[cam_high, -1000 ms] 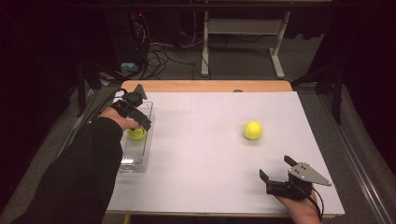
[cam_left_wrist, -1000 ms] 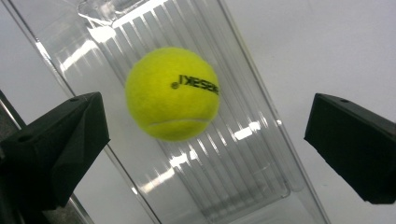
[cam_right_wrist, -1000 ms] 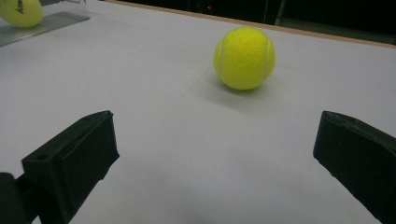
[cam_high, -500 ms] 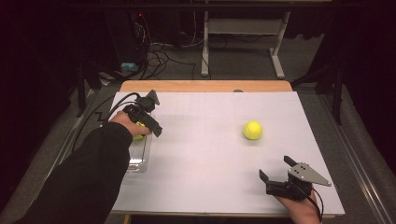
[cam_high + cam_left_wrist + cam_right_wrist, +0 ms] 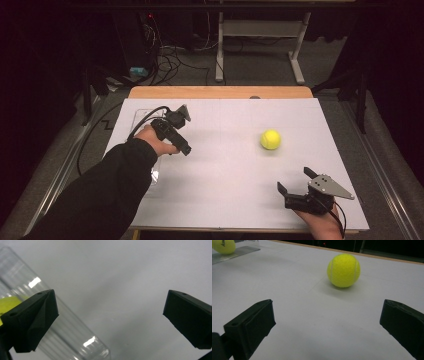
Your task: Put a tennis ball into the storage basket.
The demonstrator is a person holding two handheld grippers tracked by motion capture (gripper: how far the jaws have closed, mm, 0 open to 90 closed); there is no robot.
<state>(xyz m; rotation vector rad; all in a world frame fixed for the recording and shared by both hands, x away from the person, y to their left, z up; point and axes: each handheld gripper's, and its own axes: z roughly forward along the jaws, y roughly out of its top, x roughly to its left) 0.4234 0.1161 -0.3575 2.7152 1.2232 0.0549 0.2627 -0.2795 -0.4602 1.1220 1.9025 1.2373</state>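
High view overhead, gripper views low, sharing table (image 5: 220, 165)

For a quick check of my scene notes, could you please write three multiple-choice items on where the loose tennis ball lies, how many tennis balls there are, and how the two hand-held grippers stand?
1. Where is the loose tennis ball?
A. on the white table top
B. on the floor
C. between the jaws of the right hand-held gripper

2. How many tennis balls show?
A. one
B. two
C. four

3. How do the jaws of the left hand-held gripper stand?
A. shut on a ball
B. shut on nothing
C. open

Answers: 1 A, it rests apart from both grippers; 2 B, a second ball lies in the clear container; 3 C, a wide gap shows between them.
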